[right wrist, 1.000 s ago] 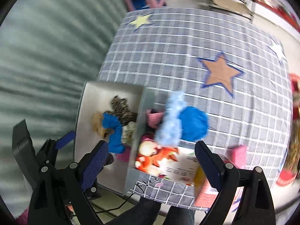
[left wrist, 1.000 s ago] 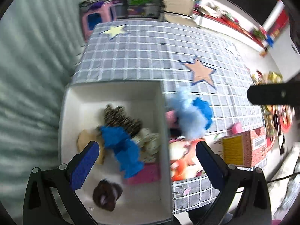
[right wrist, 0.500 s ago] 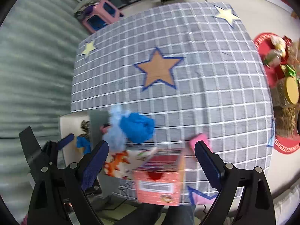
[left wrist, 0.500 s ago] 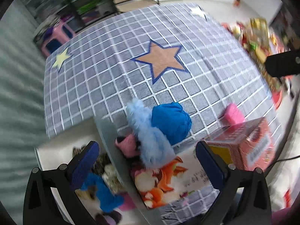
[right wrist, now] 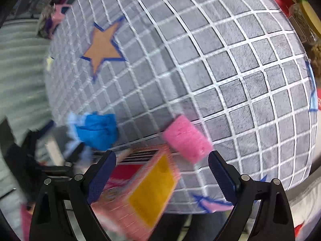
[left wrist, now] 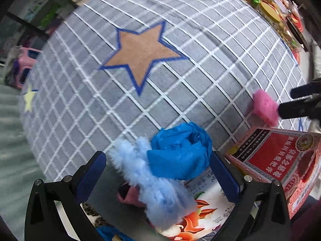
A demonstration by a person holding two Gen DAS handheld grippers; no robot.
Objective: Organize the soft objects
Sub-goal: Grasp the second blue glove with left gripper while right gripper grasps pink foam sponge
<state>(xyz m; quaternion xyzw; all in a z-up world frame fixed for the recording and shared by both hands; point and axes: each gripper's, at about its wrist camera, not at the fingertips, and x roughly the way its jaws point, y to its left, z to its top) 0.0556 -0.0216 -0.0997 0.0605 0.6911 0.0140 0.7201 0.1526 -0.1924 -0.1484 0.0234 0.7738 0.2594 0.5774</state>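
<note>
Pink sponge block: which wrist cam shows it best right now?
Right wrist. The pink sponge block lies whole near centre on the checked cloth, ahead of the open right tool, slightly blurred. The left wrist view shows it small at the right edge, partly covered by the right tool.

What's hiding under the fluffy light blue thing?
A pink soft item pokes out from under the fluffy light blue plush piece, and a printed orange-and-white card lies beneath its lower end. How far either one runs underneath is covered by the fluff.
</note>
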